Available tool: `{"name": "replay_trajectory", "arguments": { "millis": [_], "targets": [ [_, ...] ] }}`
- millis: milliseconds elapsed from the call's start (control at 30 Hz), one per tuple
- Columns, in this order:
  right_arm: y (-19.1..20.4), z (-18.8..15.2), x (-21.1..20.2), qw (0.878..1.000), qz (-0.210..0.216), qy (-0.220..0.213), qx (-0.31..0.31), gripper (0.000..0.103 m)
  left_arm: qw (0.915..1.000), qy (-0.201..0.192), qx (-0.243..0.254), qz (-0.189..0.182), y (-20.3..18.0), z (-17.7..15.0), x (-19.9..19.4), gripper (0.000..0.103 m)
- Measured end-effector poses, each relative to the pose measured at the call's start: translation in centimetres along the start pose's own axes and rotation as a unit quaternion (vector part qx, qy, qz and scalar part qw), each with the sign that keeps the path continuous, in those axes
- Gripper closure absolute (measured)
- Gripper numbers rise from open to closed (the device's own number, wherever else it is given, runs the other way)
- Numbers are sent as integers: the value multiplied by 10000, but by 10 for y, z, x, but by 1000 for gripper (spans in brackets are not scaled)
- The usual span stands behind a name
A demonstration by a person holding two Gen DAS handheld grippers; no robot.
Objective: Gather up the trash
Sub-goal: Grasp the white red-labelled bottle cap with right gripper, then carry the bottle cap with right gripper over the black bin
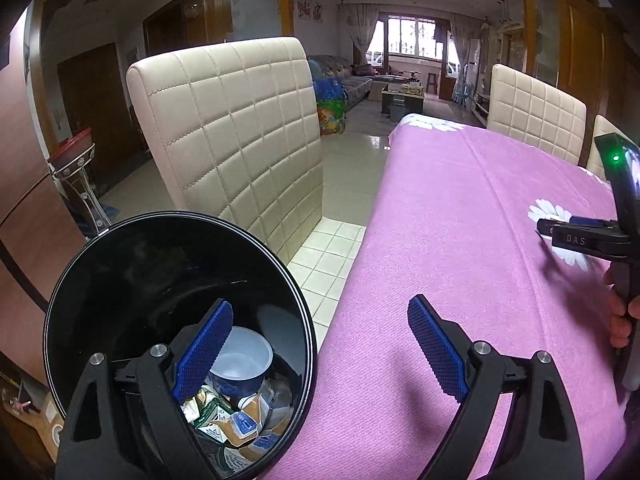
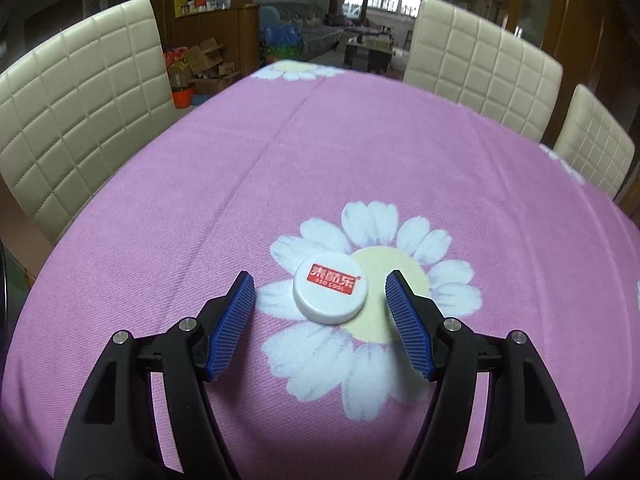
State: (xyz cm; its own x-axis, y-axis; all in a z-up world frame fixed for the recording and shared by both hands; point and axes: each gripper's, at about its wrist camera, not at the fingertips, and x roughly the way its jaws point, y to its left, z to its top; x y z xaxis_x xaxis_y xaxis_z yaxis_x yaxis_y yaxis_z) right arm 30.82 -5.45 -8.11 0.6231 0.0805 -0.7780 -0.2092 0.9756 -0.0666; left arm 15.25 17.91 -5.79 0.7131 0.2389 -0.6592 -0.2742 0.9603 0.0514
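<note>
Table w/ pink daisy cloth (image 2: 200,184); white cap (image 2: 330,293) lies on it.

A pink tablecloth (image 2: 200,184) printed with white daisies (image 2: 372,300) covers the table. Cream quilted chairs stand round it: one at the left side (image 1: 240,140), with its back toward the table edge, and two at the right (image 2: 480,56) (image 2: 596,140). The floor (image 1: 348,168) is pale glossy tile. Behind the left chair, cardboard boxes (image 2: 204,64) and an orange tub (image 2: 184,100) sit on the floor. Farther back are a sofa (image 1: 352,80), a low coffee table (image 1: 404,94), a bright patterned bag (image 1: 330,108), and a curtained window (image 1: 412,36). A wire stand with a red-rimmed basin (image 1: 72,152) is by the wall at left.
</note>
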Motion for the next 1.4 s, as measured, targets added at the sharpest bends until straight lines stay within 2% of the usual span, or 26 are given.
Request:
{"name": "replay_trajectory", "arguments": {
  "millis": [100,167,333,667,833,1400],
  "targets": [
    [0,2,2,9999,89,6,60,39,10000,25,-10,-15,-1,1,1,16],
    [3,2,0,9998,213,-17,21,62,10000,33,4,-26,-2,1,2,16],
    [24,-4,-10,9990,148,-147,-394,62,10000,27,10,-29,-2,0,1,16],
    [86,-18,-45,9896,924,-334,-1048,62,10000,22,-28,24,3,1,1,16],
    [116,-27,-62,9824,1156,-443,-1396,62,9998,-12,-138,125,15,4,0,16],
    [168,-41,-89,9666,1628,-609,-1882,62,9975,-24,-523,475,64,2,-2,16]
  ]
}}
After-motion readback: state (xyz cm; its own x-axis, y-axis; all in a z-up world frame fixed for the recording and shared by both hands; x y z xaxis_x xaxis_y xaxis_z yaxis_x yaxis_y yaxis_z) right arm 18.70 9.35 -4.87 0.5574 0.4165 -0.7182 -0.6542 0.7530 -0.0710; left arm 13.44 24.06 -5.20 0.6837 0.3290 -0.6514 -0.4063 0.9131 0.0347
